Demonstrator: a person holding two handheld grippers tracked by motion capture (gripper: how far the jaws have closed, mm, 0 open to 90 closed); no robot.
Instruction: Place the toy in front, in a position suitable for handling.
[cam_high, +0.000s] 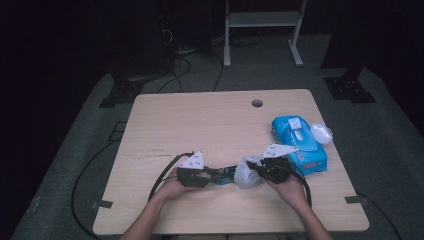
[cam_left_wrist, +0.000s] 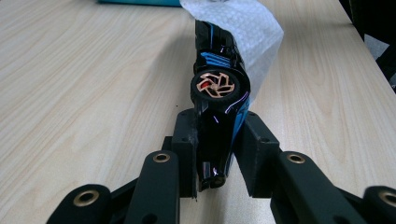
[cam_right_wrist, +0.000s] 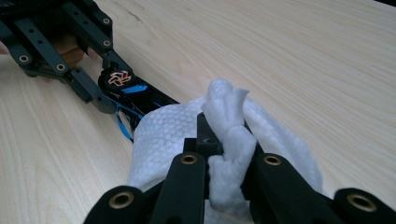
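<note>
A black toy car (cam_left_wrist: 218, 88) with blue stripes and copper-coloured wheels lies on its side between my two grippers, also seen as the toy car (cam_high: 223, 173) and the toy car (cam_right_wrist: 126, 88). My left gripper (cam_left_wrist: 215, 154) is shut on its rear end, and the same left gripper (cam_high: 212, 176) sits near the table's front edge. A white wet wipe (cam_right_wrist: 224, 135) is draped over the car's far end, with my right gripper (cam_right_wrist: 224, 149) shut on a bunched fold of it. In the high view the wipe (cam_high: 246, 174) sits just left of the right gripper (cam_high: 257, 167).
A blue pack of wet wipes (cam_high: 299, 142) lies at the table's right side with a crumpled clear wrapper (cam_high: 321, 133) beside it. The wooden table (cam_high: 200, 125) has a cable hole (cam_high: 257, 103) near its far edge. Black cables trail from both grippers.
</note>
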